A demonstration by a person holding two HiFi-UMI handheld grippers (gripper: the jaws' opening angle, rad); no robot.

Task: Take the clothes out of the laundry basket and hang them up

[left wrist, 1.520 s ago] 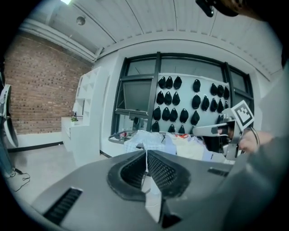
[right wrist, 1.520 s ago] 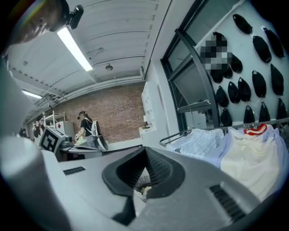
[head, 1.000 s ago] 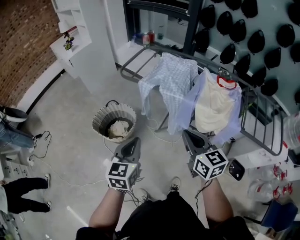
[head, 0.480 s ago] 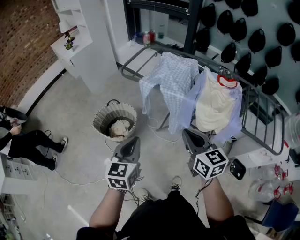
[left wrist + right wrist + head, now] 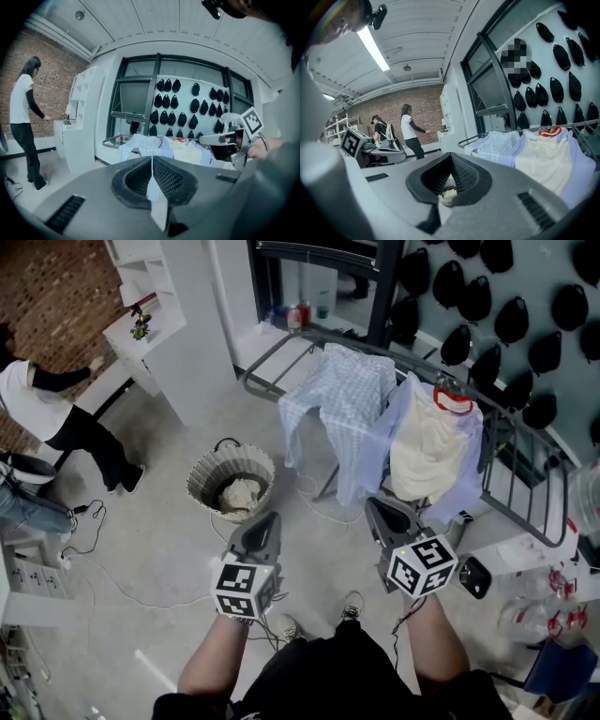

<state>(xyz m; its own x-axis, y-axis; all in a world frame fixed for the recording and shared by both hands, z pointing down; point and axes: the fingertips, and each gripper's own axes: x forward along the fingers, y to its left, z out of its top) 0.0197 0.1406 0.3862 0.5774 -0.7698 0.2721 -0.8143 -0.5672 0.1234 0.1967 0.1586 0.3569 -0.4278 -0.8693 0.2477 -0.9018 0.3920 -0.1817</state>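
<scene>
Laundry basket [image 5: 199, 493] seems to hold a pale garment [image 5: 239, 495]; left gripper [image 5: 270, 520] and right gripper [image 5: 374, 507] have fingers closed, empty, so open before reaching in.

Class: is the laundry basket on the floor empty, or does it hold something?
Not empty: the laundry basket holds a pale bundled cloth, seen in the head view.

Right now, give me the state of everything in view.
Left tool: shut, empty.
Right tool: shut, empty.
Basket: upright, pale garment inside.
Checked shirt: draped over rack.
Cream top: hanging on rack, red hanger at neck.
</scene>
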